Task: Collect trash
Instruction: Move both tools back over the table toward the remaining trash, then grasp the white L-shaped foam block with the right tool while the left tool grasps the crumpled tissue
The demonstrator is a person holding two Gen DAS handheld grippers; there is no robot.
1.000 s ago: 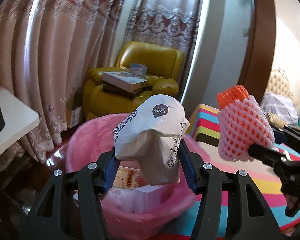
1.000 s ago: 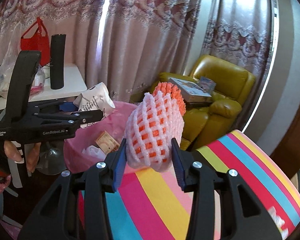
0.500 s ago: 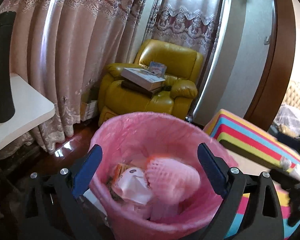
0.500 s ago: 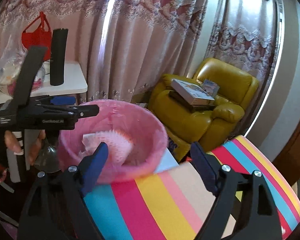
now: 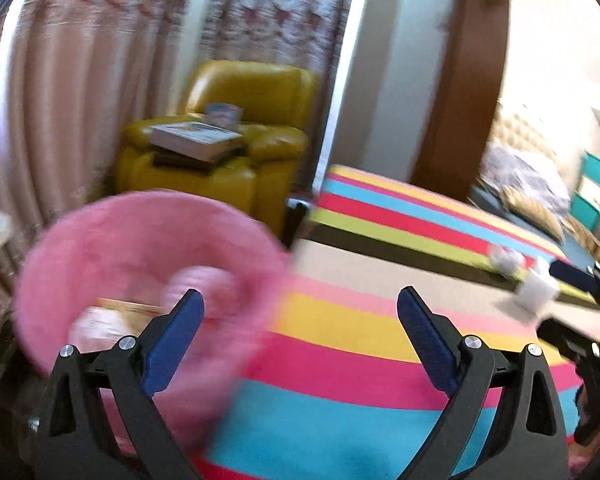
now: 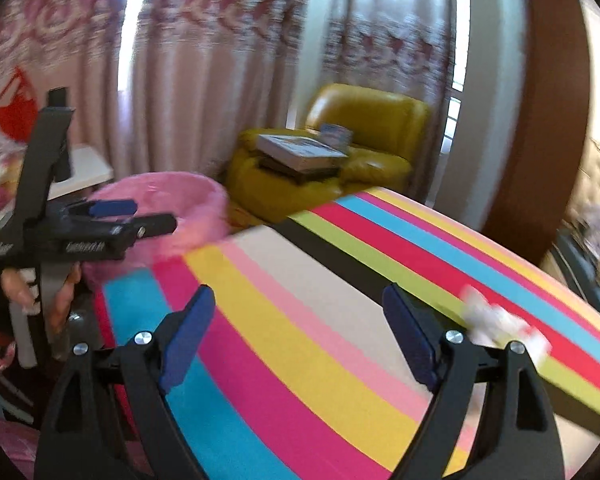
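Both grippers empty, jaws wide apart, nothing between the pads; jaws of both just opened during the last second. Left gripper (image 5: pixel 298 306) over the seam between pink-lined bin (image 5: pixel 100 240) and striped table (image 5: pixel 340 360). Right gripper (image 6: pixel 298 318) over bare stripes, well clear of the bin.

Trash locations: foam fruit net (image 5: pixel 198 284) and paper wrapper (image 5: pixel 96 328) inside the bin, both blurred. Remaining trash on the table's far right: white crumpled paper (image 6: pixel 496 324), just beside the right gripper's right finger in the right wrist view.

Step in hand, as judged: swinging away from the bin toward the next pickup. To do well: slow down before reaching (heavy motion blur now), centre the open jaws around the paper, come in low along the tabletop, close only once the pads bracket the bulk, not a loose corner. Light scrap, likely to skid or flutter if nudged. Worth keeping the two grippers apart to avoid a clash.

Counts: grippers 2; bin 1; items visible in bin 2, possibly more underneath; white scraps on table apparently 2 in the left wrist view (image 5: pixel 536 292) and (image 5: pixel 506 260), though blur may be splitting one piece.
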